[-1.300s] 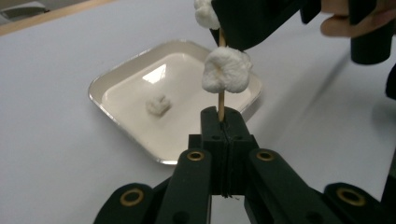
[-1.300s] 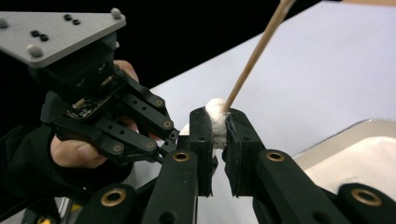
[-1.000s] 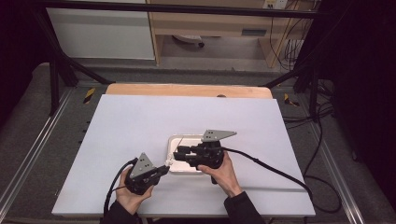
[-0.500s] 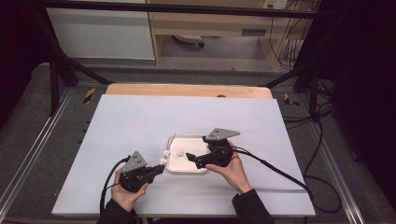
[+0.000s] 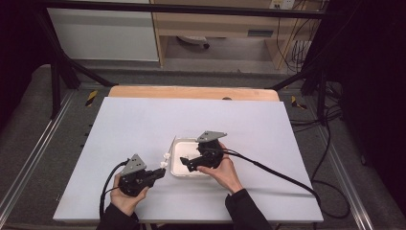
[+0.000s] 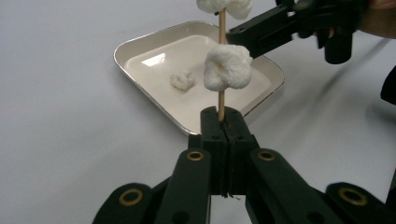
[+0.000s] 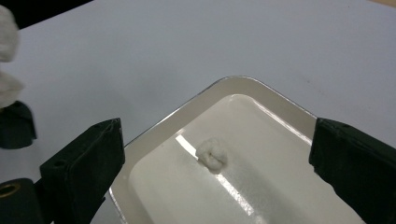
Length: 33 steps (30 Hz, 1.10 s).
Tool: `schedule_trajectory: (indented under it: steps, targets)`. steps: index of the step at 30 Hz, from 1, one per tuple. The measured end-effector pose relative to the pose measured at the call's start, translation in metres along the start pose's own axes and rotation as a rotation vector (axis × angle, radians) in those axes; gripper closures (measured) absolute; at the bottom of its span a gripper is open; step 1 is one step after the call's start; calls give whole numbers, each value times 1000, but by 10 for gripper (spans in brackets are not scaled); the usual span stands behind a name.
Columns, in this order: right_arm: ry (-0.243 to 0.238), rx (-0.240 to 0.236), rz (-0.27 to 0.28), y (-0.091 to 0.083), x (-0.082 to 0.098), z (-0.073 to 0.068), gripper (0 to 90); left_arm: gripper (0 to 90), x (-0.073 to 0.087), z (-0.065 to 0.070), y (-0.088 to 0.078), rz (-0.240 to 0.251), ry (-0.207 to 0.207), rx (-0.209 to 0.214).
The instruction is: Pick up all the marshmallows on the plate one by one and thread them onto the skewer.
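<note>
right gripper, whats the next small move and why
Probably lower the right gripper around the marshmallow lying in the tray and close on it. Its jaws have just opened wide with that piece between and below them, untouched, while the left gripper holds the skewer with two marshmallows already threaded.

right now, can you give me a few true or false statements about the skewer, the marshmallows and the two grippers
1. The left gripper is shut on the skewer. True.
2. The skewer carries no marshmallows. False: a threaded marshmallow sits on it, with another above.
3. The right gripper grips a marshmallow. False: its jaws have just been opening and stand wide, nothing pressed between them.
4. One loose marshmallow lies in the tray. True.
5. The tray is round. False: it is rectangular with rounded corners.
</note>
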State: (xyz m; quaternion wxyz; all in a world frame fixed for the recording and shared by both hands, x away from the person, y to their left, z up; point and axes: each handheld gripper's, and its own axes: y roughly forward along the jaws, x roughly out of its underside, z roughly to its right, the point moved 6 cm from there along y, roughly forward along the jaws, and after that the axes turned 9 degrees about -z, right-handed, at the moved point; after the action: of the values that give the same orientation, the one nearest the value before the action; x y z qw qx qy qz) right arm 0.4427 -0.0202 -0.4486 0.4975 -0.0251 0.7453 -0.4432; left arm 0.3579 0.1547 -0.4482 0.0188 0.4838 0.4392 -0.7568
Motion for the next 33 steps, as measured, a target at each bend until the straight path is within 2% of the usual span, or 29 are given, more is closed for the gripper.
schedule_trajectory:
  steps: [2, 8, 14, 19, 25, 28, 33]
  targets:
    - [14, 10, -12, 7, -1, 2, 51, 887, 0, 0, 0, 1, 0, 0]
    - [1, 51, -69, 26, -1, 9, 65, 887, 0, 0, 1, -2, 0, 3]
    - [16, 39, -104, 38, 2, 11, 182, 887, 0, 1, 1, -5, 6, 6]
    - [-10, 38, -139, 44, 7, 11, 310, 887, 0, 1, 2, -2, 3, 6]
    - [-19, 21, -144, 47, 8, 9, 450, 887, 0, 0, 2, -6, 3, 7]
    - [-40, 15, -154, 49, 9, 7, 495, 887, 0, 0, 2, -6, 2, 7]
    - [-48, 13, -151, 49, 9, 7, 560, 887, 1, 1, 3, -11, 4, 5]
